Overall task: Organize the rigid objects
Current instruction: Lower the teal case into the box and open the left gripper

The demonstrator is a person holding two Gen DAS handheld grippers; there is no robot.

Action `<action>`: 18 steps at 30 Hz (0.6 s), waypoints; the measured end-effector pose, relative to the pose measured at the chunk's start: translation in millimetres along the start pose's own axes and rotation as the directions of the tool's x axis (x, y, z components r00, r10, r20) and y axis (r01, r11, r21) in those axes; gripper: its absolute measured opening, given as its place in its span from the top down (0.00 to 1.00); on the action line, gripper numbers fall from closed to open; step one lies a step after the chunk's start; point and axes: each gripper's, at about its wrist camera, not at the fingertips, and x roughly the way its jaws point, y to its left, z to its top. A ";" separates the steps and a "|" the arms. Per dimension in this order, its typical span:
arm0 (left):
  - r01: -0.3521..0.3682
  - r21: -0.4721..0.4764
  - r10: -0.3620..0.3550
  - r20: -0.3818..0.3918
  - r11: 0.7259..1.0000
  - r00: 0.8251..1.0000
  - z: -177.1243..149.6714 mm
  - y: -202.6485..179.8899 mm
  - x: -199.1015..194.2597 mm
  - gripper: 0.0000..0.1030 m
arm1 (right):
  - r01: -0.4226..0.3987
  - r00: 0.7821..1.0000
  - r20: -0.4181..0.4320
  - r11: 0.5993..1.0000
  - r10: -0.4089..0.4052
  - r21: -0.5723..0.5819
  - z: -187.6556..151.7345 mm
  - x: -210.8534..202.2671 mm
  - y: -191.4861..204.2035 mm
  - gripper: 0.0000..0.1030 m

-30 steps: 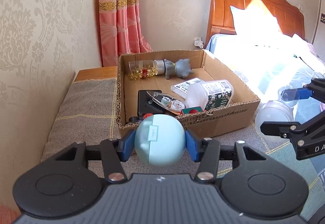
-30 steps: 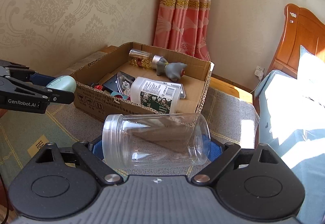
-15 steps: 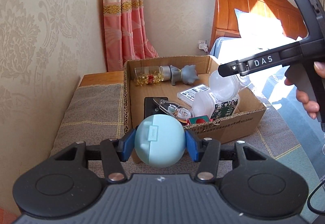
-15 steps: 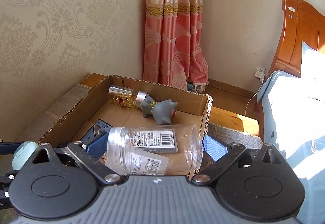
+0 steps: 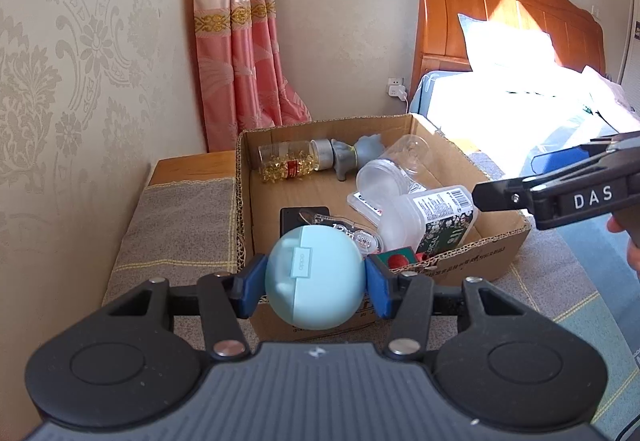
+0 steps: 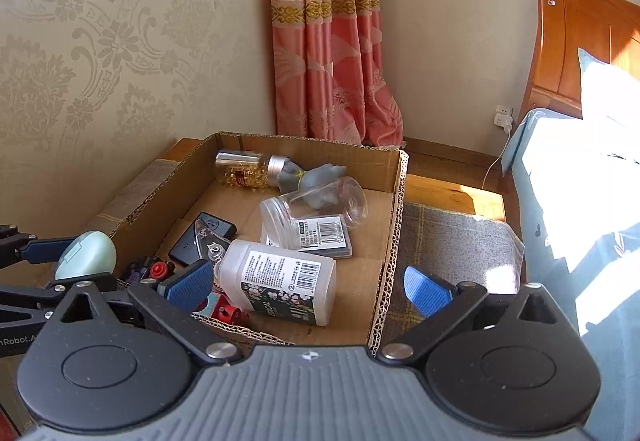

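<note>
The round, pale blue-green plastic earbud case (image 5: 315,277) is smooth and egg-like, with a seam down its face and a small raised tab bearing a faint logo. My left gripper (image 5: 315,283) pinches it, the two blue pads pressed on its sides, just in front of the near wall of the open brown cardboard box (image 5: 460,269).

My right gripper (image 6: 308,287) is spread wide and holds nothing; its blue pads (image 6: 426,291) stand well apart over the near right part of the box.

Inside the box I count one clear empty plastic jar (image 6: 316,203) lying on its side, resting partly on a flat clear case with a barcode label (image 6: 324,237); one white plastic bottle with a dark floral label (image 6: 280,281), also on its side; one glass bottle of yellow capsules with a silver cap (image 6: 248,169) at the far wall; one grey animal figure (image 6: 312,177) beside it; one flat black device (image 6: 200,241); and small red parts (image 6: 228,311) in the near corner, too cluttered to count.
</note>
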 end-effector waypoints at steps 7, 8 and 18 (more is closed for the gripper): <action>0.004 0.020 -0.004 -0.013 1.000 1.000 18.2 -1.4 16.4 0.50 | 0.024 1.000 -0.009 1.000 -0.024 0.012 -26.5 -20.2 14.7 0.00; 0.000 0.025 0.000 -0.015 1.000 1.000 21.8 -1.7 19.5 0.50 | 0.028 1.000 -0.008 0.999 -0.028 0.016 -30.2 -23.0 15.7 0.00; -0.031 0.053 0.034 -0.064 0.998 0.997 57.0 -7.8 76.3 0.50 | 0.038 0.999 -0.030 0.997 -0.036 0.068 -49.5 -34.2 16.7 0.00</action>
